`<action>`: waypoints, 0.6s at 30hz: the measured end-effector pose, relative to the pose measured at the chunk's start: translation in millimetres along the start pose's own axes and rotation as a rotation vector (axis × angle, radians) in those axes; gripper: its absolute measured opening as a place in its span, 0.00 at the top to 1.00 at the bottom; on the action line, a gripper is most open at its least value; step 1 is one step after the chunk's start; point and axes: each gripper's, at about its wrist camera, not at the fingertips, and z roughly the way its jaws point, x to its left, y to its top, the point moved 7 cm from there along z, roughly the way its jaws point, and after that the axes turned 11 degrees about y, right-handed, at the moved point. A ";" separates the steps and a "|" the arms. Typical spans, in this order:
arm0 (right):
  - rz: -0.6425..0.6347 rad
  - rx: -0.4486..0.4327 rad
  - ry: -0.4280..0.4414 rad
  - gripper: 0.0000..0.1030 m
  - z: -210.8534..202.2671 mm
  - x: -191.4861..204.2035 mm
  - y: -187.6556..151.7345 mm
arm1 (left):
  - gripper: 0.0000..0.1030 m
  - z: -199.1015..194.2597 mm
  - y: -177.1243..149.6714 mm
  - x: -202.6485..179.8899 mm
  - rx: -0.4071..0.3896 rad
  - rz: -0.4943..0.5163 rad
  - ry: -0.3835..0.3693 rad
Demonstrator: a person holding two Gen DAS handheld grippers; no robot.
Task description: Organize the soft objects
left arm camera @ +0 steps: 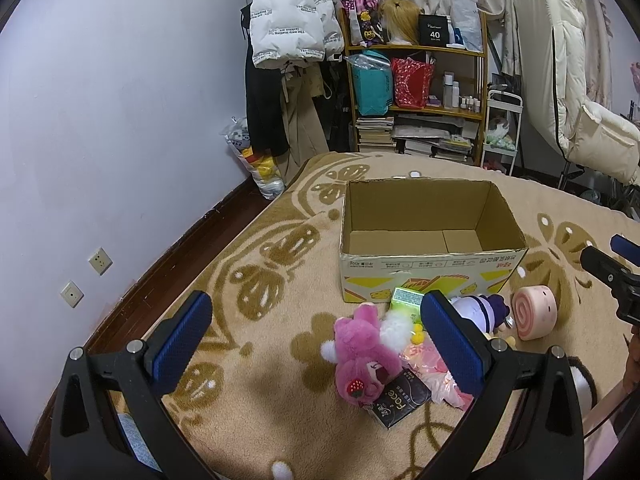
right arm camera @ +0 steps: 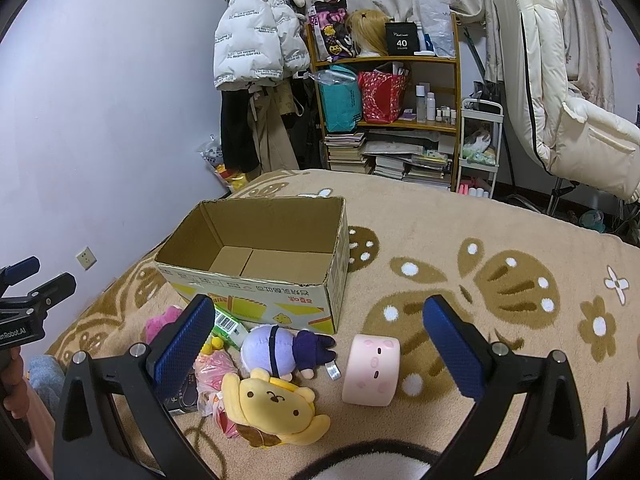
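An open cardboard box (left arm camera: 430,268) (right arm camera: 256,286) stands empty on the beige patterned blanket (left arm camera: 280,420). In front of it lies a pile: a pink plush bear (left arm camera: 360,354), a purple-and-white plush doll (right arm camera: 280,346) (left arm camera: 480,310), a yellow plush dog (right arm camera: 272,408), a pink roll-shaped plush (right arm camera: 372,370) (left arm camera: 534,312), a pink plastic bag (left arm camera: 436,372) (right arm camera: 214,376), a black packet (left arm camera: 400,402) and a green carton (left arm camera: 406,298) (right arm camera: 228,326). My left gripper (left arm camera: 316,344) is open and empty above the bear. My right gripper (right arm camera: 320,348) is open and empty above the doll and the roll plush.
A wooden shelf (left arm camera: 416,92) with bags, books and bottles stands behind the bed, with hanging coats (left arm camera: 288,20) to its left and a white padded chair (left arm camera: 576,100) to its right. The lilac wall (left arm camera: 120,120) runs along the left bed edge.
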 end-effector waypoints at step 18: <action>-0.002 0.000 0.001 0.00 0.8 1.1 -0.1 | 0.00 1.2 0.8 0.3 0.005 0.004 0.003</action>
